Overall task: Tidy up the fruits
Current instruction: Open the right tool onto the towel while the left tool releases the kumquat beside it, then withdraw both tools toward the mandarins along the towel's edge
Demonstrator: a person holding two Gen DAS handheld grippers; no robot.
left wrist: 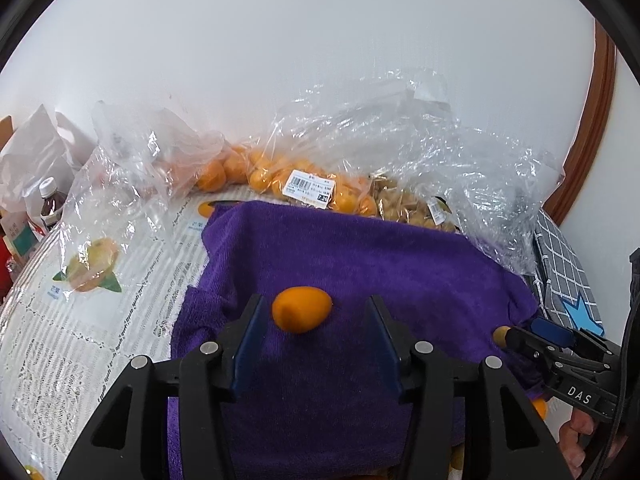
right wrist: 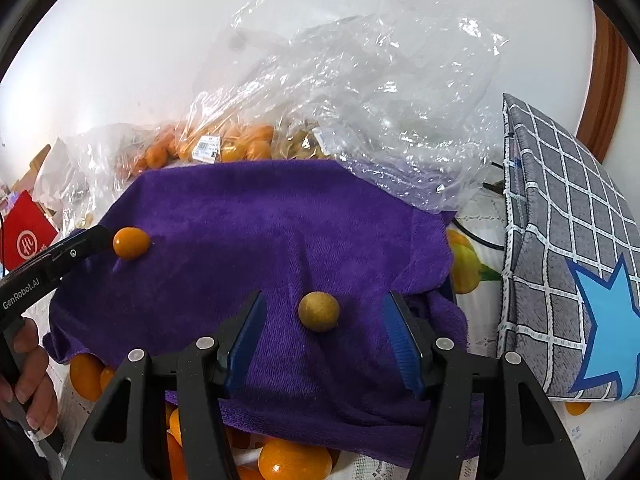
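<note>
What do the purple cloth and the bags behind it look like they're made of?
Purple cloth: soft towel fabric, probably microfibre or terry; matte, with a fuzzy pile and soft folds. Bags: thin clear plastic film, glossy and crinkled, with bright glints; the fruit inside shows through.

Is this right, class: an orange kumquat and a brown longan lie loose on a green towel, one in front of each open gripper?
One slip: the towel is purple, not green, as the right wrist view shows. The kumquat lies before the open left gripper, the longan before the open right gripper.
</note>
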